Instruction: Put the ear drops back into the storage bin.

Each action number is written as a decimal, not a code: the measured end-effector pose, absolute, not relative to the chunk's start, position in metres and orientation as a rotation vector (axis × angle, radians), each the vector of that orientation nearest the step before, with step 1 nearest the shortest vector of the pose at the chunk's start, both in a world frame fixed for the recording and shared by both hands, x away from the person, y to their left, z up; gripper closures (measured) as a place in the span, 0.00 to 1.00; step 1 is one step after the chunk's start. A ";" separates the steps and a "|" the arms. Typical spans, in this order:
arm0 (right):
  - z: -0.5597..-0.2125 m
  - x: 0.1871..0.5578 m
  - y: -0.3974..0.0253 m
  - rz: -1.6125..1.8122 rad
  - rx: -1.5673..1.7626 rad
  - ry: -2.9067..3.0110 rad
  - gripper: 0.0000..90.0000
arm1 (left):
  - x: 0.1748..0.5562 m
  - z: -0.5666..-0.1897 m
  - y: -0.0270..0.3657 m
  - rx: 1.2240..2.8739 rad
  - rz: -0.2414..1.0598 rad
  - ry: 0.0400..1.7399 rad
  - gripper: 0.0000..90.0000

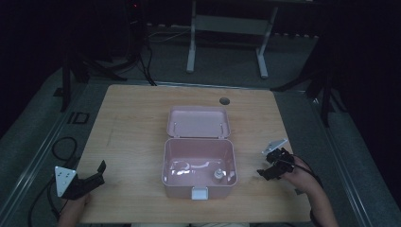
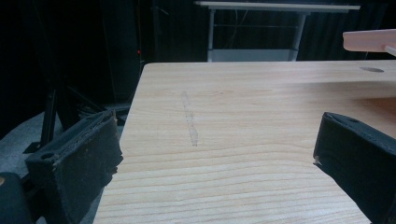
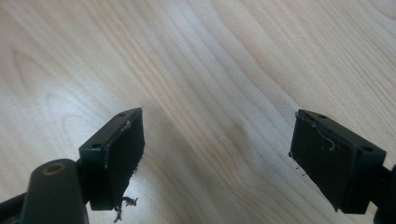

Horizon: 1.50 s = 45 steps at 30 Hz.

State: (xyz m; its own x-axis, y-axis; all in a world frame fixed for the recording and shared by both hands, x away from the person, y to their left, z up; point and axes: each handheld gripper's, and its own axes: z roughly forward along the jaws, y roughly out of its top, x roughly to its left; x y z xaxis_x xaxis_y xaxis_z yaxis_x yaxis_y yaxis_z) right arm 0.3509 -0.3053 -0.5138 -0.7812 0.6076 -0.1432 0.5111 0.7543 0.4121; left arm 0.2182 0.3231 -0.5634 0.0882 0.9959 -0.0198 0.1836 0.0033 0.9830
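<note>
Two grippers, both with jaws spread wide and nothing between them. Left gripper (image 1: 97, 176) sits at about 8 o'clock near the table's (image 1: 132, 132) front edge, and the right gripper (image 1: 269, 166) is over at 4 o'clock, hovering above bare wood. Between them, a bit further in, is the pink box (image 1: 199, 165), lid (image 1: 198, 122) flipped back toward 12 o'clock. Some small white bits (image 1: 218, 174) inside, can't tell what. Beyond the table, a white desk frame (image 1: 227, 28).
</note>
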 end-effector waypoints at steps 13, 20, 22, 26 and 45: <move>-0.531 0.343 -0.317 0.659 1.079 2.372 0.15 | 0.218 -0.563 0.323 1.376 1.042 1.280 0.01; -0.538 0.338 -0.326 0.761 1.260 2.110 0.15 | 0.218 -0.563 0.323 1.377 1.043 1.279 0.01; -0.540 0.337 -0.328 0.779 1.302 2.040 0.15 | 0.218 -0.563 0.323 1.376 1.043 1.280 0.01; -0.546 0.334 -0.332 0.841 1.367 1.916 0.15 | 0.218 -0.563 0.323 1.375 1.042 1.280 0.01; -0.546 0.317 -0.328 0.952 1.294 1.660 0.14 | 0.218 -0.563 0.323 1.377 1.039 1.278 0.01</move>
